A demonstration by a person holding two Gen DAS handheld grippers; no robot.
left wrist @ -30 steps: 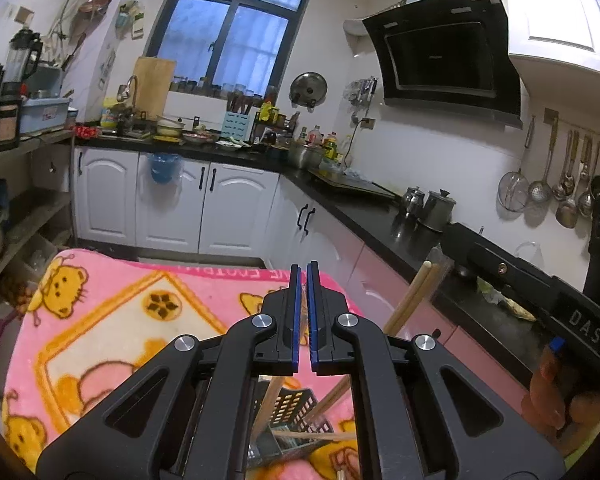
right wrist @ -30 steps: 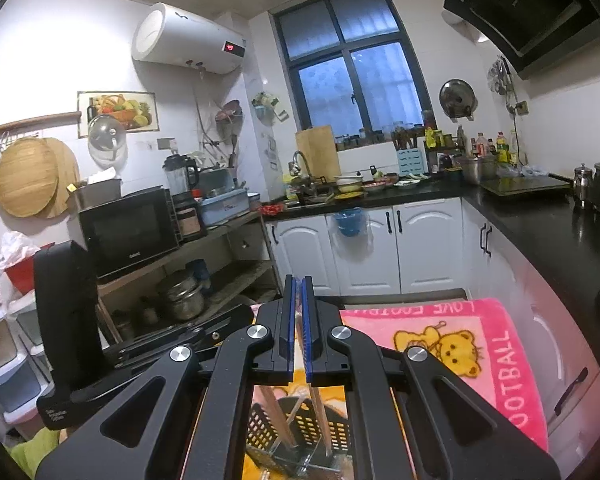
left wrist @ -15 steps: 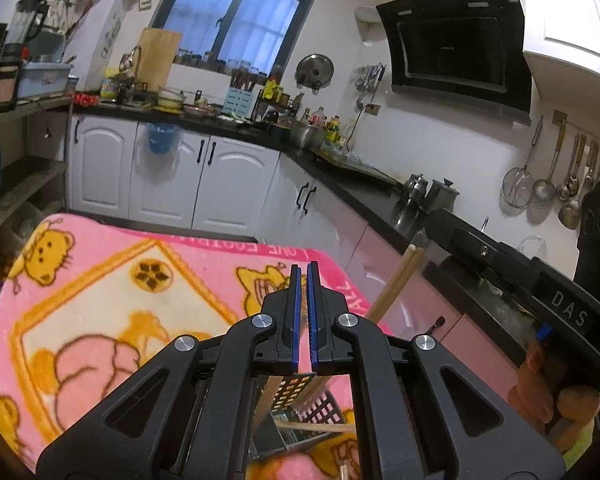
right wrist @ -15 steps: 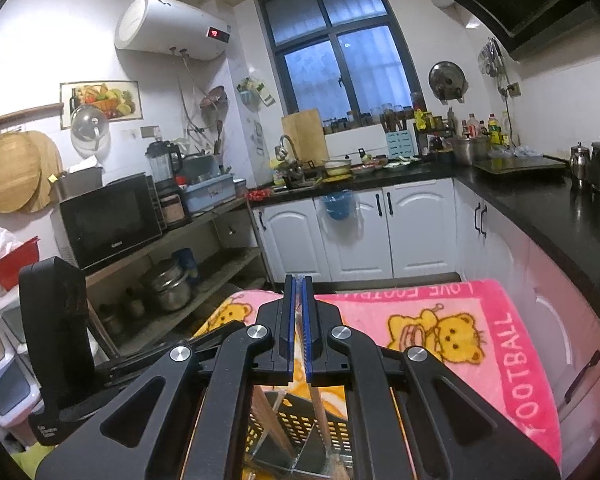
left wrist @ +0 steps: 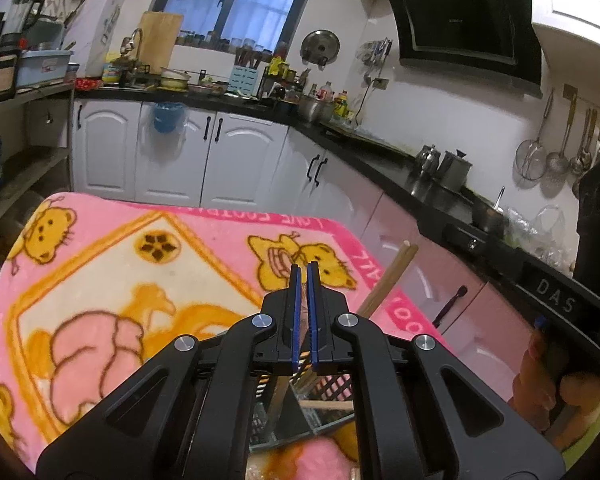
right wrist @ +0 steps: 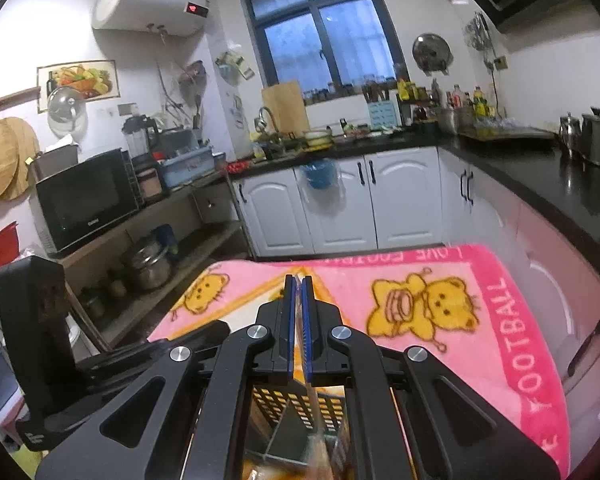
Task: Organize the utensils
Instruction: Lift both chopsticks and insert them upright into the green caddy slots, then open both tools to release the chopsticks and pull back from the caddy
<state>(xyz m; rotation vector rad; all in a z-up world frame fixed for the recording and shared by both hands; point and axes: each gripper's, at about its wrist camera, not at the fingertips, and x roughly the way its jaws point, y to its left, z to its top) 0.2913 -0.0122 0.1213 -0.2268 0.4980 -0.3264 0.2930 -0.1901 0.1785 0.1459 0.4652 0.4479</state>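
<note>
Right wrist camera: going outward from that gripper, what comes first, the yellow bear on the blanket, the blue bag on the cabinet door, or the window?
From the right gripper:
1. Yellow bear, just right of the fingertips, on the pink blanket.
2. Blue bag, hanging on the white cabinet door straight ahead.
3. Window, above the counter on the far wall.

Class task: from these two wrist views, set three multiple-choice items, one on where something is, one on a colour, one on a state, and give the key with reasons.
1. Where does the black utensil basket sit?
A. on the pink blanket
B. on the black countertop
C. on the wooden shelf

2. What colour are the pads lining the left tool?
A. red
B. blue
C. white

3. How do the jaws of the right tool stand?
A. wide open
B. nearly closed
C. out of view

Key: 1 A, the pink blanket lies under it. 2 B, blue strips line both fingers. 3 B, only a thin slit parts them.
</note>
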